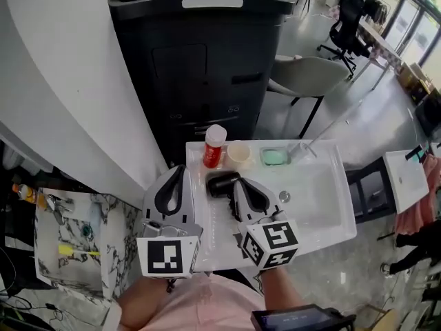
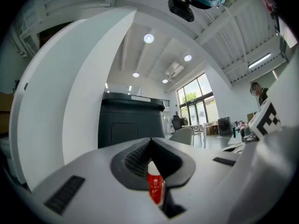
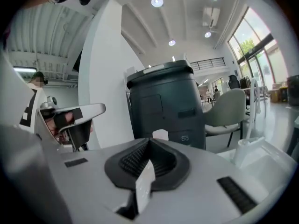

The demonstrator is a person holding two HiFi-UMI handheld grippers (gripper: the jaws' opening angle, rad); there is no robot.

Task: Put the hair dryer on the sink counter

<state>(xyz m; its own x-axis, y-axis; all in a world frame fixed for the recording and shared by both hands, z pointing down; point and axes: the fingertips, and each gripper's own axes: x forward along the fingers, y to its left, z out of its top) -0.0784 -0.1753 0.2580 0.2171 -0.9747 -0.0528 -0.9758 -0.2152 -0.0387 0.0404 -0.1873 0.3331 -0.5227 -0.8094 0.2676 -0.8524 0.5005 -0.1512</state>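
Standing at the white sink counter [image 1: 324, 205], a person holds two grippers out over its near edge, marker cubes toward the body. Left gripper [image 1: 180, 172]: jaws together, tips meeting, nothing held; in its own view only a thin slit shows below the tips, with the red bottle [image 1: 214, 147] visible through it further back. Right gripper [image 1: 237, 184]: jaws also closed on nothing, ribbed pads pressed against each other in its own view. Hair dryer [image 1: 222, 183], black, lies on the counter's flat left part, between the two gripper tips and apart from both sets of pads, though the right tip sits just beside it in the head view. Directly behind the dryer stand the red bottle with a white cap and a pale cup [image 1: 238, 154], side by side. A green soap dish [image 1: 275, 157] sits further right along the back rim, then the faucet [image 1: 304, 147]. The basin with its drain [image 1: 284, 196] lies right of the dryer. Behind the counter stands a large black bin [image 1: 200, 67], and a pale chair [image 1: 306, 76] stands to its right.
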